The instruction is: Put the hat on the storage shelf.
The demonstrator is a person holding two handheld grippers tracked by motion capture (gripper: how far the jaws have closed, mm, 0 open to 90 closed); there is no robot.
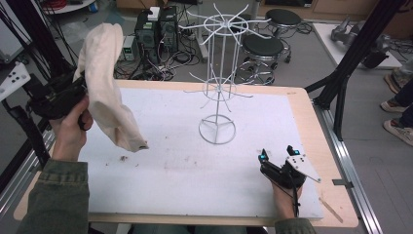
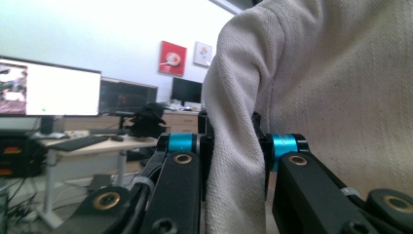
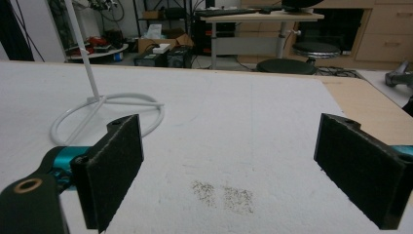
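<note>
1. Two tongs are in my hands: my left tongs [image 1: 80, 90] are raised above the near left edge of the table [image 1: 311, 126], and my right tongs [image 1: 277, 153] rest low at the near right.
2. My left tongs are clamped on a cream cloth [image 1: 104, 83]; in the left gripper view a fold of the cloth [image 2: 311, 97] is pinched between the two black jaws.
3. I hold the cloth up in the air; part of it stands above my tongs and the rest hangs down, with its lowest corner just over the white mat [image 1: 175, 165] that covers the table.
4. My right tongs [image 3: 229, 170] stand wide apart with nothing between the pads, only bare mat with a few dark specks [image 3: 224, 192].
5. A white wire rack [image 1: 217, 73] stands upright on the mat towards the far middle, well apart from the cloth, and its ring base [image 3: 107, 114] lies to the far left of my right tongs.
</note>
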